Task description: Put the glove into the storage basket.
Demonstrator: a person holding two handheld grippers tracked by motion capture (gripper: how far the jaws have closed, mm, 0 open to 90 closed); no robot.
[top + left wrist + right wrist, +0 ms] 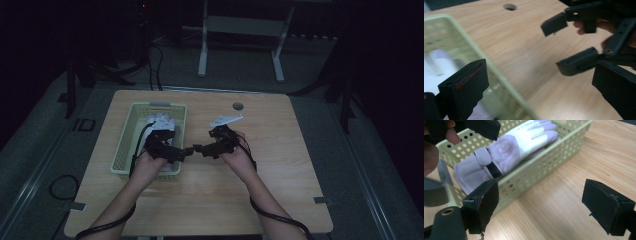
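Looking down from the high view, the pale green perforated plastic basket (131, 131) is the thing to orient by: it sits on the light wooden table (280, 150), and a white fabric glove with a dark wrist strap (162, 121) lies inside it, fingers toward the far end of the basket. The left gripper (184, 152) hangs over the basket's near right corner, tips poking just past the rim, and the right gripper (199, 149) is just beside the basket on that same side, over bare wood, tips facing the left one and nearly meeting it. In the left gripper view that gripper (544, 85) has its jaws spread wide, nothing between them, with one jaw over the basket rim (486, 75) and the other over the table. The right gripper view shows the same deal: right gripper (544, 207) with jaws well apart and empty, one jaw right in front of the basket wall (534, 172), and the glove (509, 152) resting inside beyond the wall, cuff end nearer that jaw. Neither gripper is touching the glove. A white flat plate (226, 120) lies on the table just beyond the right gripper, clear of the basket.
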